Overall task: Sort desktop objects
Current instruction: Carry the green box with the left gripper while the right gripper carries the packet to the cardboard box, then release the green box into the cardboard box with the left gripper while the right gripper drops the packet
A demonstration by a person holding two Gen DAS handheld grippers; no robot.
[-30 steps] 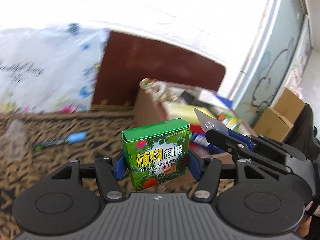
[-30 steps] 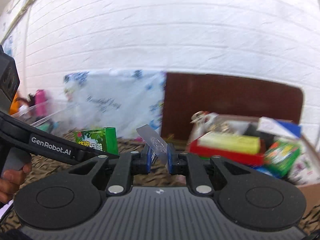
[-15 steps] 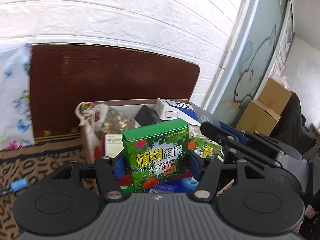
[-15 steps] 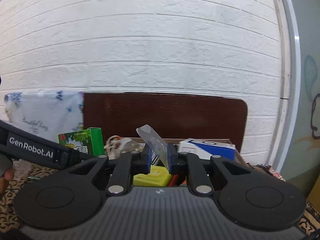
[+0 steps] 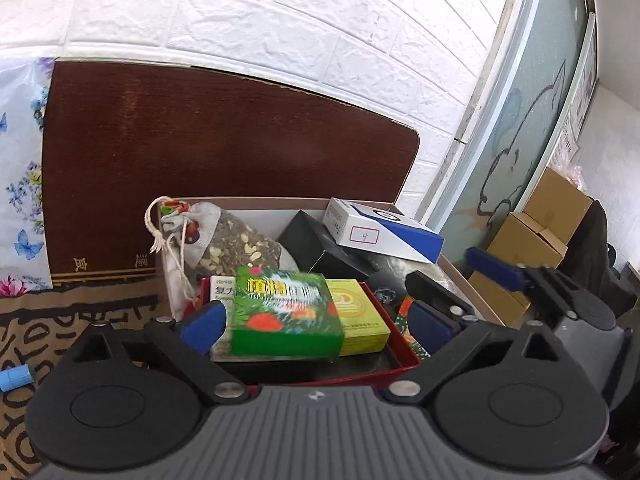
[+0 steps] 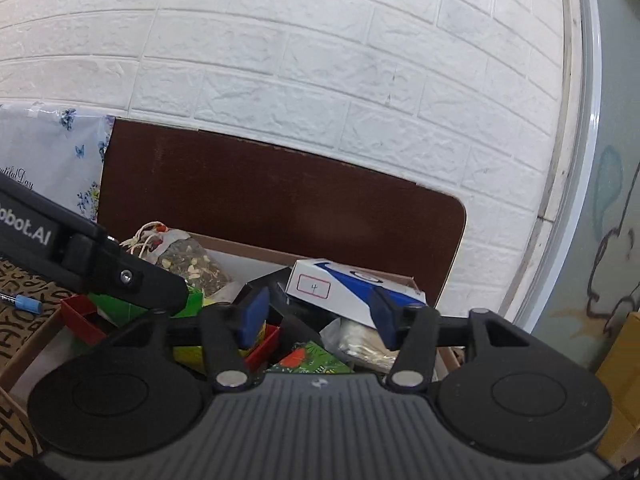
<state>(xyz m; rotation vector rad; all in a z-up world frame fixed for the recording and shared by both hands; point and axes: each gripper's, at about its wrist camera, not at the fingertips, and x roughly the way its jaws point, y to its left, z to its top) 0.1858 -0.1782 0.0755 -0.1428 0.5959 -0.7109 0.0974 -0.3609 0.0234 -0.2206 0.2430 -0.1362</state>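
Observation:
A green box with a leaf print [image 5: 286,312] lies blurred on the packed goods inside the cardboard box [image 5: 280,202]. My left gripper [image 5: 316,324] hangs over it with its jaws opening; the blue pads stand clear of the box on both sides. In the right wrist view my right gripper [image 6: 318,317] is opening too, with nothing between its pads. It hovers over the same cardboard box [image 6: 240,249]. A black finger [image 6: 120,276] of the left gripper crosses there, above the green box [image 6: 132,308]. The right gripper [image 5: 444,266] shows at the right of the left wrist view.
Inside are a seed sachet [image 5: 228,240], a white and blue carton [image 5: 384,232], a yellow box [image 5: 360,320] and a red tray [image 5: 384,308]. A brown board [image 5: 200,152] leans on the brick wall. A blue-capped pen [image 5: 16,376] lies on the patterned cloth. Cartons [image 5: 536,240] stand right.
Both grippers swung right to above the cardboard box. The left let go of the green box, which dropped flat inside. The right opened and the clear card it pinched is gone from its pads.

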